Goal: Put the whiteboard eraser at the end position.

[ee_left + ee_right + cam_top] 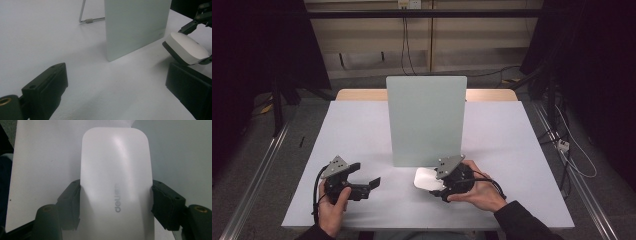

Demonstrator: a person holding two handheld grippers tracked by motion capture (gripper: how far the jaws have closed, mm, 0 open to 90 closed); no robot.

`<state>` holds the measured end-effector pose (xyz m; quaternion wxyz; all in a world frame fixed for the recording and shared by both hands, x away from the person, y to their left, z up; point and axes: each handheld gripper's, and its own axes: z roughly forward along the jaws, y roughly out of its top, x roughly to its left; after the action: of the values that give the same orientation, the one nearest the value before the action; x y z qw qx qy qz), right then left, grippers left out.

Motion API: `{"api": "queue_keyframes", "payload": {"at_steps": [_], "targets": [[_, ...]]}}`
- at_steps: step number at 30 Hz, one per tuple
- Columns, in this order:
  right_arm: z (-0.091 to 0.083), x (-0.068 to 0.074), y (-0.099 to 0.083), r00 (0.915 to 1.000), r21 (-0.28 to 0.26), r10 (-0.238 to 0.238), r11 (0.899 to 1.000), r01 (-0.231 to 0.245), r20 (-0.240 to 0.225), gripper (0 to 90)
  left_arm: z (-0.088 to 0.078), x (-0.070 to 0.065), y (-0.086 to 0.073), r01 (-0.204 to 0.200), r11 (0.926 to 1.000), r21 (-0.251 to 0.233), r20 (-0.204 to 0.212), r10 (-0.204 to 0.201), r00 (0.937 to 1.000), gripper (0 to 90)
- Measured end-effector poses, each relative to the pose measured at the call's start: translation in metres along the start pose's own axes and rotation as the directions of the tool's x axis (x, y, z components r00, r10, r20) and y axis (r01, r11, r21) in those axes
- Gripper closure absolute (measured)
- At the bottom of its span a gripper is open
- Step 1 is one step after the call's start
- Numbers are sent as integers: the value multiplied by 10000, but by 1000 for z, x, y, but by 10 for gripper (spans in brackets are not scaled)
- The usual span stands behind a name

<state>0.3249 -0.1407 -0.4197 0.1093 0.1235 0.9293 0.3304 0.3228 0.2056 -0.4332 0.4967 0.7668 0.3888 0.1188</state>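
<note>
Two tongs | right tongs [435,186] clamped on white mouse [116,185] | left tongs [373,183] wide apart, holding nothing

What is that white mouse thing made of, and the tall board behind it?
The white mouse looks like smooth plastic: soft sheen, printed grey logo, dark underside. The upright board looks like matte frosted glass or plastic, pale green and flat; which, I cannot tell.

Both grippers, left gripper [373,183] and right gripper [435,191], are black, each topped by a grey three-cornered plate with screws and trailing a black cable. Blocky jaws, brass-ringed holes. Dark sleeves.
</note>
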Motion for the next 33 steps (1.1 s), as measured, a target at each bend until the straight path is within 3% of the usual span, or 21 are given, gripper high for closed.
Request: {"api": "queue_keyframes", "payload": {"at_steps": [12, 17, 28, 33], "targets": [[17, 3, 6, 9991, 357, -290, 9989, 301, -308, 316, 0, 1, 0, 14, 10000, 15, -19, -14, 10000, 40], [22, 3, 7, 9989, 562, -467, 9973, 470, -53, 316, 1, 1, -1, 66, 10000, -32, -4, -66, 10000, 40], [30, -5, 8, 9988, 604, -493, 9969, 496, -65, 315, 1, 2, 0, -34, 10000, 78, -8, 34, 10000, 41], [34, -6, 6, 9989, 579, -452, 9973, 459, -129, 315, 1, 2, -1, 108, 9999, 55, -102, -108, 9999, 40]]}}
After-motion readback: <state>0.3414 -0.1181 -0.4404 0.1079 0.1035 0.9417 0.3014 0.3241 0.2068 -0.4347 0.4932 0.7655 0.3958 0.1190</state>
